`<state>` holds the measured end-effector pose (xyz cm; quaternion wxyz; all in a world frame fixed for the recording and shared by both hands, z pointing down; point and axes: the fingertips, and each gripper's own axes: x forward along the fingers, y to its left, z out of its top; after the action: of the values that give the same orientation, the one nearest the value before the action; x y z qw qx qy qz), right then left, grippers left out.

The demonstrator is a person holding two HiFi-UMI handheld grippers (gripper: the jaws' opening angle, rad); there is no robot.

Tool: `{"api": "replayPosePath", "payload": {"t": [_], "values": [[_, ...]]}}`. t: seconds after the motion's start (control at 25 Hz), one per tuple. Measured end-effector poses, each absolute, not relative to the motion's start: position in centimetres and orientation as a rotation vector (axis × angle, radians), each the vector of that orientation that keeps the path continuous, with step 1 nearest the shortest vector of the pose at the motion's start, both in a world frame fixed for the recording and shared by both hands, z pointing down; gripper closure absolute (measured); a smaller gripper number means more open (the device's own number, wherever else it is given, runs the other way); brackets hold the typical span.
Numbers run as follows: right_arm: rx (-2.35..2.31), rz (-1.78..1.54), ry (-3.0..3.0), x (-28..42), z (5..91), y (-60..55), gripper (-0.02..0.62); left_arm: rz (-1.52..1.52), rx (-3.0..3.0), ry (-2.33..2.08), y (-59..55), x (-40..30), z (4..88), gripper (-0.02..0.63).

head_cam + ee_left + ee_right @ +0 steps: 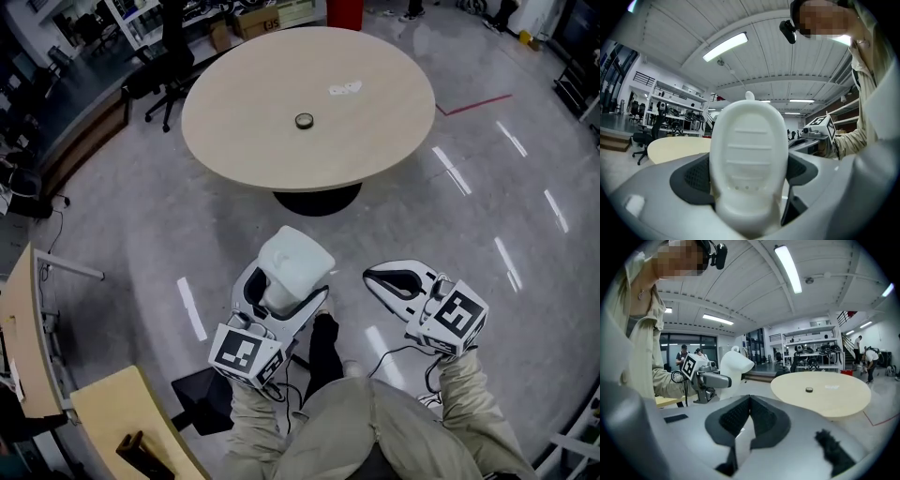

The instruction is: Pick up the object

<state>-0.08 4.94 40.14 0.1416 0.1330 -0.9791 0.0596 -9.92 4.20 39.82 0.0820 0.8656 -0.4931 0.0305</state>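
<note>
**Both tongs short of the table, the ring untouched**

We see a small dark ring (305, 120) lying flat at about the middle of the round, pale wooden table (244, 141). Nothing touches it. Beyond it, toward the far right edge, lies a small white scrap (345, 89), apart from the ring. The rest of the table top is bare wood.

We find both tongs on the near side of the table, over the grey floor (141, 234), well apart from the near edge and from the ring. They hang just above the person's knees (375, 422).

The left tongs (289, 274) have their jaws apart and pressed on a white moulded piece (296, 259). In the left gripper view this rounded, ribbed piece stands upright between the two dark pads and fills the gap between them. The right gripper view shows the same white piece at the front of the left tongs, held off the floor.

The right tongs (372, 275) are closed on nothing. In the right gripper view their two dark pads meet in a sharp ridge with nothing between them, and the table with its ring lies beyond them to the right.

A dark office chair (169, 70) stands at the table's far left edge, and a thin red line (473, 103) runs over the floor past its right edge.
</note>
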Motion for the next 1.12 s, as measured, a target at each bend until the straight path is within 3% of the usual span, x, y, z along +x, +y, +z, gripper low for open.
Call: {"api": "replayPosePath", "payload": {"t": [0.2, 0.48, 1.12], "values": [[0.426, 0.129, -2.886, 5.5, 36.2, 12.5, 0.592, 0.118, 2.641, -1.491, 12.6, -4.8, 36.0, 0.144], [0.472, -0.028, -2.949, 7.5, 30.8, 17.9, 0.592, 0.123, 2.758, -1.530, 18.4, -2.1, 30.8, 0.144], [0.435, -0.120, -2.994, 4.2, 27.8, 22.9, 0.593, 0.154, 2.828, -1.513, 23.3, -3.5, 28.4, 0.144]]}}
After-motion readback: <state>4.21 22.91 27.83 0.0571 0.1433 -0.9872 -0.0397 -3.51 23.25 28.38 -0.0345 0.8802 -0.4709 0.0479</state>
